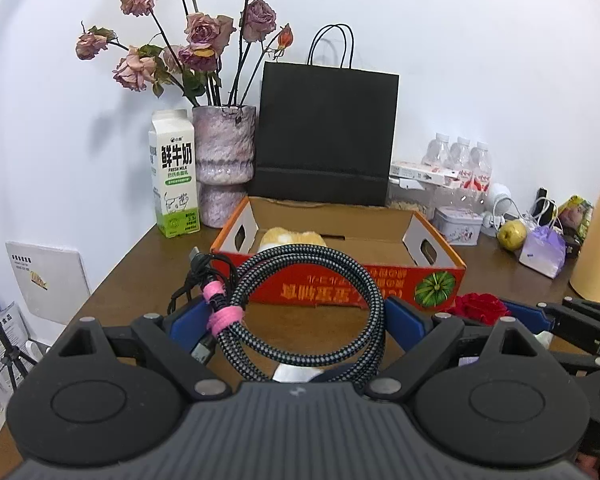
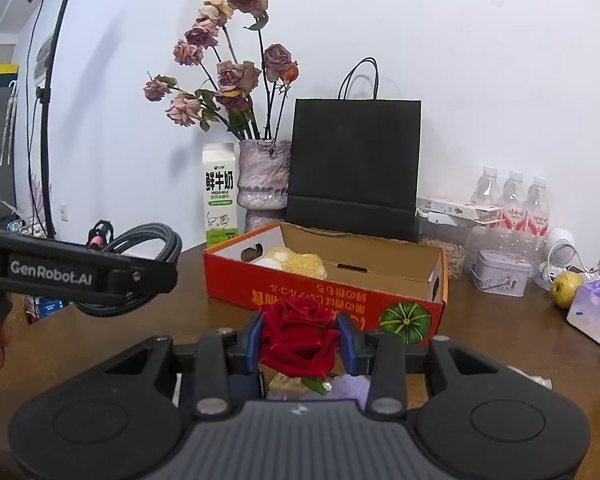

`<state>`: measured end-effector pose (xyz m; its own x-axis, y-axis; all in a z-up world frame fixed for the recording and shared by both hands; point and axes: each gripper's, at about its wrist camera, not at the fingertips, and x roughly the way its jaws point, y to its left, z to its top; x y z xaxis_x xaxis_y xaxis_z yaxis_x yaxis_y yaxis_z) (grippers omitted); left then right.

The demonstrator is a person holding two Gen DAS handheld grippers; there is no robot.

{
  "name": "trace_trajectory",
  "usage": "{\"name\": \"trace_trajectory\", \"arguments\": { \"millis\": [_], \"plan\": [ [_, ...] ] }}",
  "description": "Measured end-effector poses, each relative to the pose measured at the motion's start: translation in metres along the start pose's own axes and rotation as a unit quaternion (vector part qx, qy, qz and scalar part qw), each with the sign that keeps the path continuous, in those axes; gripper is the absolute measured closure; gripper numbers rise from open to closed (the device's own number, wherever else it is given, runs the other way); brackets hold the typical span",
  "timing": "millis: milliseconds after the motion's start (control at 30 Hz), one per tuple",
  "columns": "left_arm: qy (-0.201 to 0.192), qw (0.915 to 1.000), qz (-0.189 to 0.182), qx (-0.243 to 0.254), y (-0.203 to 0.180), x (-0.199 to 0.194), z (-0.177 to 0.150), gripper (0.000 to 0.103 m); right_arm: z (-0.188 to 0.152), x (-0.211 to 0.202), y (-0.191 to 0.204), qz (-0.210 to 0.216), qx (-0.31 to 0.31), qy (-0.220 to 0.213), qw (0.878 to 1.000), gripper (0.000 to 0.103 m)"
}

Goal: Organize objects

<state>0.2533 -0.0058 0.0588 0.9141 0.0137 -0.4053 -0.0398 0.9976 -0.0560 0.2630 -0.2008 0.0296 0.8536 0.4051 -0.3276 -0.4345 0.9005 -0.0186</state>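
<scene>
Two handheld grippers hover above a brown wooden tabletop [image 2: 500, 312], both aimed at an open orange cardboard box [image 2: 324, 276] that sits toward the back edge, in front of a black paper bag [image 2: 356, 168].

The left gripper [image 1: 288, 320] has its blue-padded jaws spread wide, each pad pressing outward-lying sides of a coiled braided cable [image 1: 312, 308] — a grey-and-black woven loop, bound with pink velcro ties, w/ a USB plug poking out at one side. The right gripper [image 2: 300, 340] has its jaws drawn close, pinching a red velvet rose [image 2: 296, 332]; petals look soft and crushable, a green leaf shows below.

Inside the box, at its left end, lies a fuzzy yellow-and-white plush toy [image 2: 296, 262]. The rest of the box floor is bare cardboard.

Likely step: carry both items over the near wall and drop them in. To do it well, approx.: clear the printed front wall before lowering, aim the cable at the empty middle, rose to the right end, so neither lands on the plush. The coil is springy — let go low so it doesn't bounce out. Keep the rose grip light; velvet marks easily.

Behind, along the back edge: a milk carton [image 2: 219, 196], a rough pinkish stone-look vase [image 2: 264, 180] of dried roses, water bottles [image 2: 512, 196], a small tin [image 2: 500, 276] and a green apple [image 2: 565, 288] near the right edge.
</scene>
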Motion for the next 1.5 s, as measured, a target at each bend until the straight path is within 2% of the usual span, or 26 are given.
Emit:
{"name": "trace_trajectory", "arguments": {
  "millis": [733, 1133, 1500],
  "plan": [
    [-0.013, 0.9991, 0.02, -0.036, -0.009, 0.084, 0.055, 0.01, 0.056, 0.075, -0.024, -0.031, 0.01, -0.036, 0.999, 0.066],
    [-0.015, 0.9983, 0.027, -0.048, -0.006, 0.139, 0.082, 0.01, 0.079, 0.129, -0.054, -0.039, 0.029, -0.03, 0.998, 0.066],
    [-0.002, 0.9984, 0.035, -0.043, -0.006, 0.188, 0.095, 0.01, 0.083, 0.18, -0.075, -0.043, 0.035, 0.0, 0.998, 0.066]
  ]
}}
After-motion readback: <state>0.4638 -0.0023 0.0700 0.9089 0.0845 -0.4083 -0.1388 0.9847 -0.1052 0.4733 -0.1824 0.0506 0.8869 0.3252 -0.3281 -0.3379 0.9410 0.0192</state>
